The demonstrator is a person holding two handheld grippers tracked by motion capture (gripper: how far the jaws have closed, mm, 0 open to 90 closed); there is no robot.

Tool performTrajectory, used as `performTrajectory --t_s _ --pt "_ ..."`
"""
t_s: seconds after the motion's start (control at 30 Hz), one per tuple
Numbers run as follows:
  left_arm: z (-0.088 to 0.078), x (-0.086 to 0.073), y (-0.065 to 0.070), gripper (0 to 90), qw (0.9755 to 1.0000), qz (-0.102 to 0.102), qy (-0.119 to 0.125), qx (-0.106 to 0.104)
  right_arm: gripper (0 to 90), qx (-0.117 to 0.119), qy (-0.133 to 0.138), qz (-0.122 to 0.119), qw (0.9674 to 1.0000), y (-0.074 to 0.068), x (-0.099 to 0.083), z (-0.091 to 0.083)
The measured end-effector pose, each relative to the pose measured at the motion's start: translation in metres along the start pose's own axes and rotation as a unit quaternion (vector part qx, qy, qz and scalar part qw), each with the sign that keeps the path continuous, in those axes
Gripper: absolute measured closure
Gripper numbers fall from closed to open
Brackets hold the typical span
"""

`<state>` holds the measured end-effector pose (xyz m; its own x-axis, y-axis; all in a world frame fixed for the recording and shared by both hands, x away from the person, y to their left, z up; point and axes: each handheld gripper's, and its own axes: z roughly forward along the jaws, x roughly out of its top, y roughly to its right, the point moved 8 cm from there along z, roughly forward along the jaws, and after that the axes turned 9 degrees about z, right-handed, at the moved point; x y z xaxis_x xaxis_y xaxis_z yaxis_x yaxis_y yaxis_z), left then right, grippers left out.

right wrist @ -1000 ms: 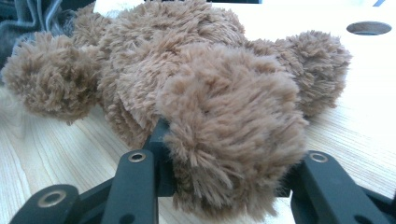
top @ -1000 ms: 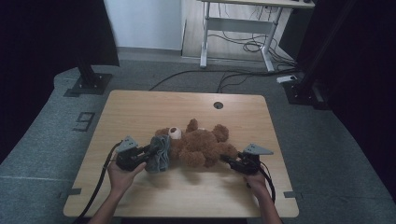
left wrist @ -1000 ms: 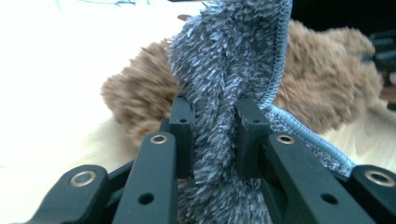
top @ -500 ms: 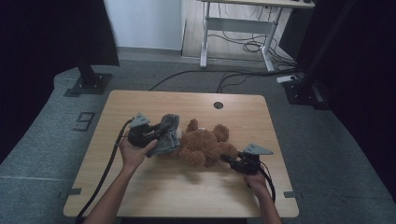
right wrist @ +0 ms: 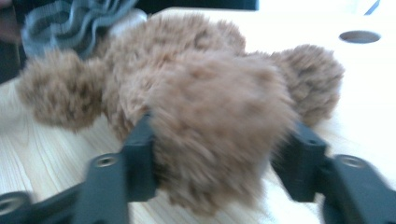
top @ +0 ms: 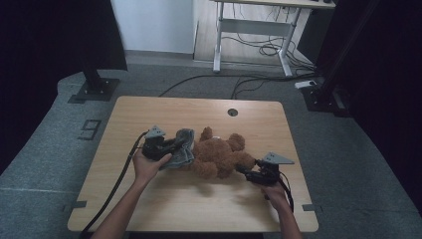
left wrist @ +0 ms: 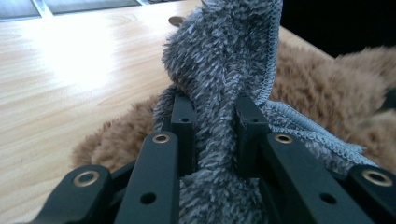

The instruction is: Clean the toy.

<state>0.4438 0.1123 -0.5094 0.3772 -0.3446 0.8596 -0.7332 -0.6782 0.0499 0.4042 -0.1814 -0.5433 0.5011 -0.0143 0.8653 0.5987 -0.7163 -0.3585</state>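
A brown teddy bear (top: 219, 157) lies on the wooden table (top: 164, 114), near its middle. My left gripper (top: 174, 144) is at the bear's left side, shut on a grey fluffy cloth (top: 183, 149) that bunches up between its jaws and drapes onto the bear. In the left gripper view the cloth (left wrist: 224, 60) rises from the left gripper (left wrist: 217, 109) with brown fur (left wrist: 317, 93) behind it. My right gripper (top: 244, 170) is at the bear's right end. Its jaws have just been opening, and the right gripper (right wrist: 224, 133) now stands open around a furry paw (right wrist: 219, 121).
A round cable hole (top: 232, 112) sits near the table's far edge. The left gripper's black cable (top: 117, 184) trails across the front left of the table. Beyond the table are a white desk frame (top: 249, 25), floor cables and two black stands (top: 94, 84).
My left gripper has carried the grey cloth away from the person and slightly right, along the bear's left side. The right hand has stayed at the bear's right end.
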Motion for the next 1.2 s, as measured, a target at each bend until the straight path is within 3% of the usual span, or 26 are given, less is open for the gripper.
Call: performTrajectory --t_s 0.17,0.33,0.4,0.47,0.63,0.8,0.9,1.07,1.2 --pt "-0.004 -0.008 0.007 74.5 0.9999 0.006 0.008 0.002 25.4 0.009 0.022 0.013 0.9996 -0.007 0.025 -0.011" --pt "-0.009 -0.017 0.015 74.7 0.9999 0.006 0.012 -0.004 24.5 0.013 0.044 0.019 0.9988 -0.016 0.05 -0.014" --pt "-0.012 -0.02 0.018 74.7 0.9998 0.006 0.016 -0.006 23.7 0.01 0.035 0.019 0.9992 -0.021 0.058 -0.007" --pt "-0.014 -0.025 0.021 74.8 0.9998 0.003 0.019 -0.011 21.0 0.005 0.001 0.013 0.9999 -0.031 0.06 0.014" --pt "-0.019 -0.032 0.025 74.7 0.9996 0.002 0.023 -0.017 18.5 0.003 -0.04 0.006 0.9992 -0.042 0.05 0.042" --pt "-0.021 -0.036 0.026 74.7 0.9994 -0.002 0.024 -0.024 15.5 -0.005 -0.106 0.005 0.9944 -0.044 0.015 0.067" --pt "-0.024 -0.041 0.031 74.6 0.9993 -0.003 0.026 -0.028 20.0 0.005 -0.106 0.02 0.9942 -0.043 -0.001 0.063" --pt "-0.029 -0.042 0.038 74.3 0.9992 -0.003 0.026 -0.029 20.2 -0.001 -0.123 0.019 0.9923 -0.043 -0.014 0.059" --pt "-0.035 -0.027 0.045 73.7 0.9991 0.0 0.032 -0.029 26.4 -0.004 -0.118 0.005 0.993 -0.043 -0.019 0.057"
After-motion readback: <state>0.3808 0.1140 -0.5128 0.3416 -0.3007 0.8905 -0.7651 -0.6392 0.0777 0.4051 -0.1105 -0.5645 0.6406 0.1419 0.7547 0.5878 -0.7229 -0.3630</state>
